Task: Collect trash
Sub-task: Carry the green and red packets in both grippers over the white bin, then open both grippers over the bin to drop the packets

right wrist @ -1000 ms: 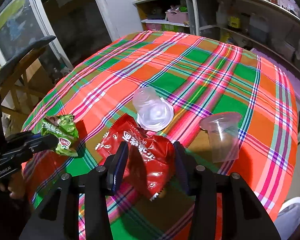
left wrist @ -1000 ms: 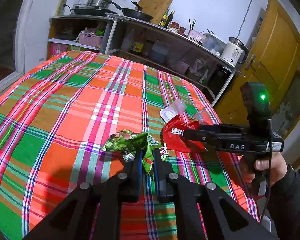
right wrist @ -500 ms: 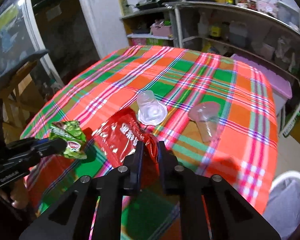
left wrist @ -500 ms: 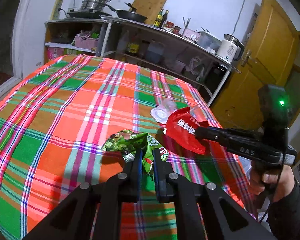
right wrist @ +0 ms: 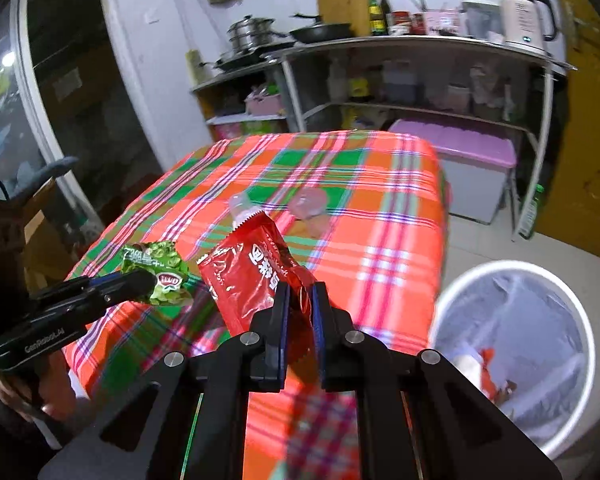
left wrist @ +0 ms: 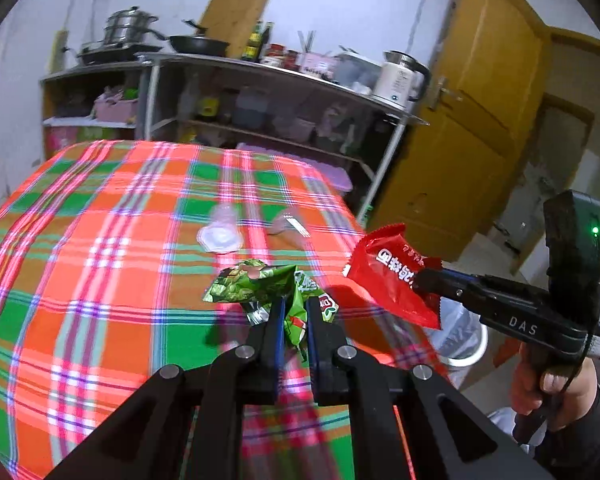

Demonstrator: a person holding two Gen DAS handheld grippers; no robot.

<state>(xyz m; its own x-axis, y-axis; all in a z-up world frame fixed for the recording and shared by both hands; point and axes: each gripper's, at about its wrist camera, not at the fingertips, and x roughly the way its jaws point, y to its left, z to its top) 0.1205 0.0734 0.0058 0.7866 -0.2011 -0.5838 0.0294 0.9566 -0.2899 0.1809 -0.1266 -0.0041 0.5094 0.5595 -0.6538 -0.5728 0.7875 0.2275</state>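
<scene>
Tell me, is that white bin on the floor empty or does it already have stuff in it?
Not empty. The white bin has a clear liner and some red and pale scraps lying at the bottom.

Each camera is sitting just behind its own claw, looking forward and down along the fingers. Left claw is facing the tabletop; right claw is facing its corner. Both are sharing tabletop and shelves, each catching the other claw beside it.

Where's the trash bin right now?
The white bin sits on the floor past the table's near corner, at lower right of the right wrist view, just right of the right gripper holding the red wrapper.
</scene>
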